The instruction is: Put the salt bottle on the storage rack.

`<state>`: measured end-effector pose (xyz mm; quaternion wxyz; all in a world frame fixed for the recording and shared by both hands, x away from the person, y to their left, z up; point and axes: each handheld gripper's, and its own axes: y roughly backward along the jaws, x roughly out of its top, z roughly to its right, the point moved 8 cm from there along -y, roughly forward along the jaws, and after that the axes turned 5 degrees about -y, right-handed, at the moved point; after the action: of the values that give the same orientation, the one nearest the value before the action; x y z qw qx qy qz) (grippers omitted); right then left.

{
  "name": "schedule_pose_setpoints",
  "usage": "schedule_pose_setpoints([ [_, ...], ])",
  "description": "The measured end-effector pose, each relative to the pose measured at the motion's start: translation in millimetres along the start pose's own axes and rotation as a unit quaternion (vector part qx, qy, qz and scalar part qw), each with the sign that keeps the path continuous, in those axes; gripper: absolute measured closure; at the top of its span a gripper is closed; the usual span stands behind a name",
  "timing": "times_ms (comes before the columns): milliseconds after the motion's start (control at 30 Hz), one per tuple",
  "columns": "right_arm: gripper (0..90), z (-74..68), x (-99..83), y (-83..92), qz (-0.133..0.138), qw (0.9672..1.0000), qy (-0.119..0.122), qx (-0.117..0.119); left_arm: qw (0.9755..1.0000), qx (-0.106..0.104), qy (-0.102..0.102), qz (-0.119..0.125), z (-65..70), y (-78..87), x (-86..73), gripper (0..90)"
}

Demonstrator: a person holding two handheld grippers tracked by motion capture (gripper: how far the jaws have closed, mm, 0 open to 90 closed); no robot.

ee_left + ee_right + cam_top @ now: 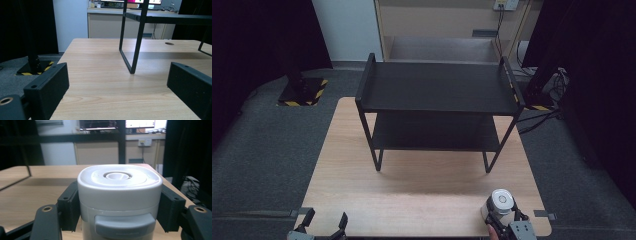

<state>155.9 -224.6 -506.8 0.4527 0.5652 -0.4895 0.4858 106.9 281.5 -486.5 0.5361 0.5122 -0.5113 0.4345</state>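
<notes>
Here the right tongs (119, 207) clamp an unmarked white canister (119, 192).

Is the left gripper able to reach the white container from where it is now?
Probably yes. The left gripper hangs open at the table's near left edge, with bare wood between it and the white container. But the right gripper already clamps that container, so little room remains.
</notes>
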Motion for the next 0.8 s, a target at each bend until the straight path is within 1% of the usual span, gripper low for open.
schedule_pose_setpoints([
  [100, 32.0, -9.2, 20.8, -1.7, 0.009, 0.9997, -0.007, 0.022, 1.0000, -0.002, 0.000, 0.001, 0.7, -0.2, 0.3, 3.0],
  [200, 31.9, -21.6, 48.1, -8.2, 0.019, 0.9990, 0.000, 0.041, 1.0000, -0.006, 0.002, 0.003, 1.5, 0.2, 1.2, 3.1],
  [233, 32.0, -25.4, 57.7, -11.0, 0.021, 0.9985, -0.003, 0.050, 1.0000, -0.006, 0.003, 0.004, 1.5, 0.5, 1.4, 3.1],
  [300, 32.0, -32.7, 76.4, -17.9, 0.025, 0.9974, -0.007, 0.067, 0.9999, -0.008, 0.006, 0.007, 1.6, 1.0, 1.9, 3.1],
  [367, 32.0, -39.6, 93.3, -26.1, 0.028, 0.9962, -0.005, 0.083, 0.9999, -0.008, 0.008, 0.009, 1.8, 1.6, 2.3, 3.1],
  [467, 32.0, -48.0, 113.6, -41.3, 0.024, 0.9950, -0.001, 0.097, 0.9998, -0.010, 0.011, 0.012, 1.3, 2.9, 2.8, 3.2],
  [567, 32.0, -53.4, 127.1, -56.6, 0.017, 0.9942, 0.001, 0.106, 0.9998, -0.011, 0.013, 0.013, 0.5, 4.4, 2.9, 3.2],
  [600, 32.0, -53.4, 127.1, -56.6, 0.017, 0.9942, 0.001, 0.106, 0.9998, -0.011, 0.013, 0.013, 0.5, 4.4, 2.9, 3.3],
  [633, 32.0, -55.1, 130.2, -61.4, 0.015, 0.9940, 0.001, 0.108, 0.9997, -0.011, 0.015, 0.013, 0.1, 4.8, 3.0, 3.3],
  [667, 32.0, -58.6, 135.0, -70.5, 0.010, 0.9938, 0.003, 0.110, 0.9997, -0.012, 0.016, 0.014, -0.4, 5.2, 2.8, 3.3],
  [700, 32.0, -58.6, 135.0, -70.5, 0.010, 0.9938, 0.003, 0.110, 0.9997, -0.012, 0.016, 0.014, -0.4, 5.2, 2.8, 3.3],
  [733, 32.0, -61.0, 138.0, -78.4, 0.007, 0.9936, 0.004, 0.113, 0.9997, -0.012, 0.017, 0.014, -0.7, 5.3, 2.8, 3.3],
  [800, 32.0, -62.6, 140.7, -85.3, 0.004, 0.9934, 0.001, 0.115, 0.9997, -0.014, 0.017, 0.015, -1.5, 5.3, 3.2, 3.3],
])
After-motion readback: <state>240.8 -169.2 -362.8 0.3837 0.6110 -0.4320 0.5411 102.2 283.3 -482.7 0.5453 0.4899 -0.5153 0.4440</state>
